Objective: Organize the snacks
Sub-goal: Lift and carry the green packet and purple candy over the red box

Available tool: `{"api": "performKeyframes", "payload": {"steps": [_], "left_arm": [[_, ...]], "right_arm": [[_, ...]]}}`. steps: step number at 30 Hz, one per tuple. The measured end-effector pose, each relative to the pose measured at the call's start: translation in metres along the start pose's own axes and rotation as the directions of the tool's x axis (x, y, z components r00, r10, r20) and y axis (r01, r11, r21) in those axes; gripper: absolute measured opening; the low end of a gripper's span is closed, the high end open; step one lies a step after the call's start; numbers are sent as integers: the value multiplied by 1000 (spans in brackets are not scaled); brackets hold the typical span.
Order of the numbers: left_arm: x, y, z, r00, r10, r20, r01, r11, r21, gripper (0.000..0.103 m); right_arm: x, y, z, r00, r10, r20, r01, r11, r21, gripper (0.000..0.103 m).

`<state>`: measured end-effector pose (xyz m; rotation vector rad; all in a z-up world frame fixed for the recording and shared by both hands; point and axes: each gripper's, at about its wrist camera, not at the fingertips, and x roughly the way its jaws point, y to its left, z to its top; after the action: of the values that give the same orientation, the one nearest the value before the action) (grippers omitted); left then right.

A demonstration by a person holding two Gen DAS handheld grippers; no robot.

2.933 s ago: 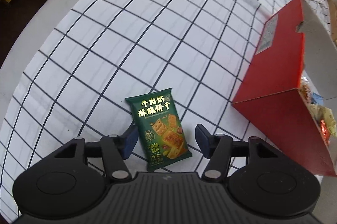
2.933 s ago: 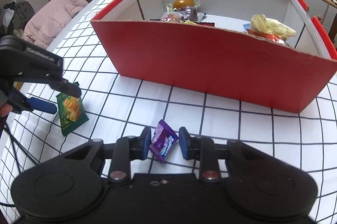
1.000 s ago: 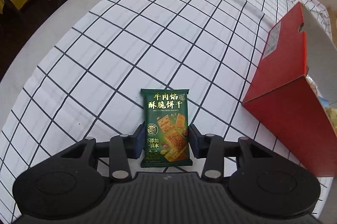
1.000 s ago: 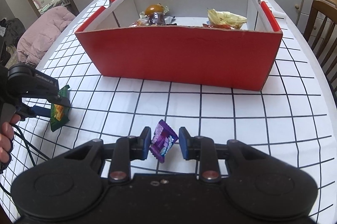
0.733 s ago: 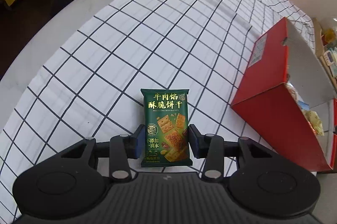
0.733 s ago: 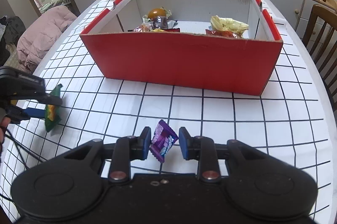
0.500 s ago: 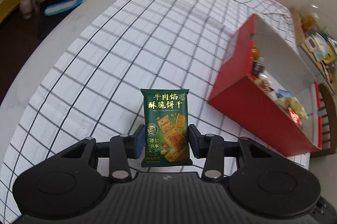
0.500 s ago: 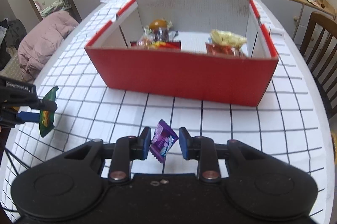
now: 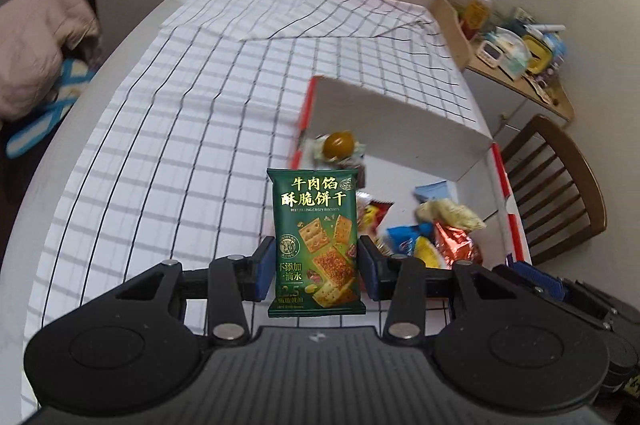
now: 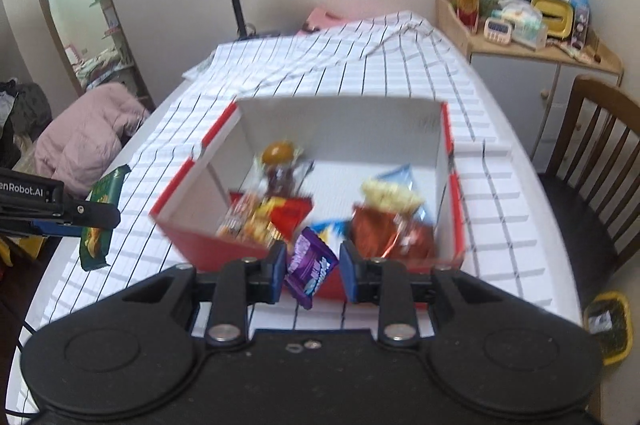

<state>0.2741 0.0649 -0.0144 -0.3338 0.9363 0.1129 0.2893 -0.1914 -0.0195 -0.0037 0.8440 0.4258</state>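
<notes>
1. The left gripper (image 9: pixel 316 267) is clamping a green biscuit packet (image 9: pixel 315 241) by its lower half, one blue pad on each long edge, so the packet is standing upright and its printed face is turning toward the camera.
2. The right gripper (image 10: pixel 312 271) is pinching a small purple candy wrapper (image 10: pixel 309 271) at its middle; the wrapper is sitting tilted between the pads, probably because it is small and soft.
3. Both snacks are hanging in the air, off the checked tablecloth (image 9: pixel 180 145). The packet is near the left side of the red box (image 10: pixel 456 209), and the candy is just over its near wall.
4. The box is standing open on the table and is already holding several wrapped snacks, among them a round golden one (image 10: pixel 280 153) and a pale crinkled bag (image 10: pixel 390 195). I judge that both grippers are carrying their snacks high so that they can pass over the wall and drop them inside.
5. The green packet is showing yellow Chinese characters, 牛肉馅 酥脆饼干, and under them small English words that seem to say "beef filling crispy biscuits". Lower text is partly hidden by the pads.
6. In the right wrist view the left gripper is showing white letters "enRobot.AI" on its side. The writing on the purple wrapper is too blurred to read.
</notes>
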Motion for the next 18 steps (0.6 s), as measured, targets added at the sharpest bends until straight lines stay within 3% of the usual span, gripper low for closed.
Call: {"api": "performKeyframes", "payload": {"steps": [9, 18], "left_arm": [[41, -35, 31, 1000, -3, -19, 4, 997, 76, 42], [84, -46, 43, 998, 10, -66, -2, 993, 115, 42]], "right_arm": [[28, -21, 31, 1000, 11, -16, -11, 1000, -5, 28], [69, -23, 37, 997, 7, -78, -9, 1000, -19, 28]]}}
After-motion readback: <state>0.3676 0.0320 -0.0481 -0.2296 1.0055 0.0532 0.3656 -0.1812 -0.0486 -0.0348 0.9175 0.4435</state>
